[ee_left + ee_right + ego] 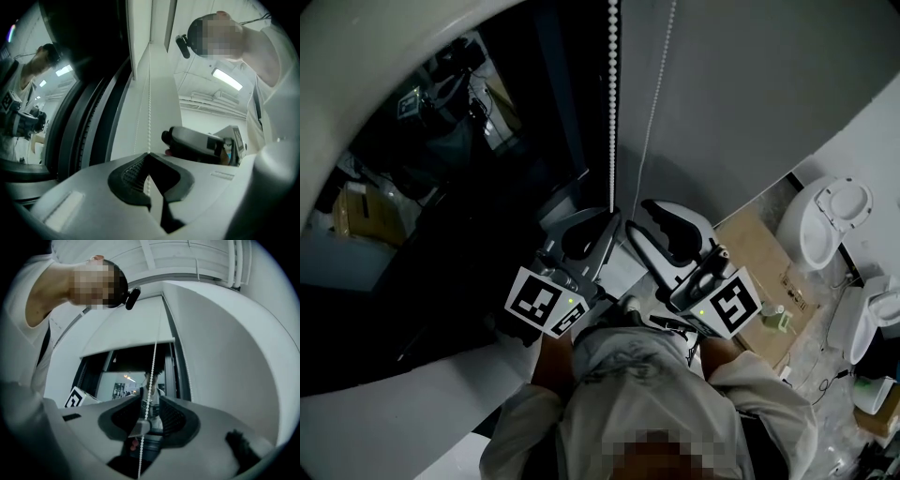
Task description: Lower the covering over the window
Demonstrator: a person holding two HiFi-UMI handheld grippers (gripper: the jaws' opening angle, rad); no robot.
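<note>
The blind (126, 326) hangs only part way down. In the right gripper view its bottom edge crosses the upper part of the window (124, 369) and dark glass shows bare below it, so we judge that most of the lowering is not yet done. We work it by the bead chain (612, 103), which drops along the window's right side, next to the pale wall (220, 343). Our left gripper (149, 157) is clenched on that chain, its jaws meeting with the beads pinched at the tips. It sits low and close to our body, about where a downward pull would finish. Our right gripper (150, 401) is released: its jaws stand wide apart and the chain runs freely through the gap, touching neither pad as far as we can tell. We read this as a hand-over-hand arrangement, with one gripper holding the chain taut so the blind cannot slip back while the other, open around the same strand, is placed to take a fresh hold higher up. In the head view the two grippers lie side by side. A thinner second strand (654, 103) hangs just to the right, and we would guess that grabbing it by mistake would drive the blind the wrong way.
</note>
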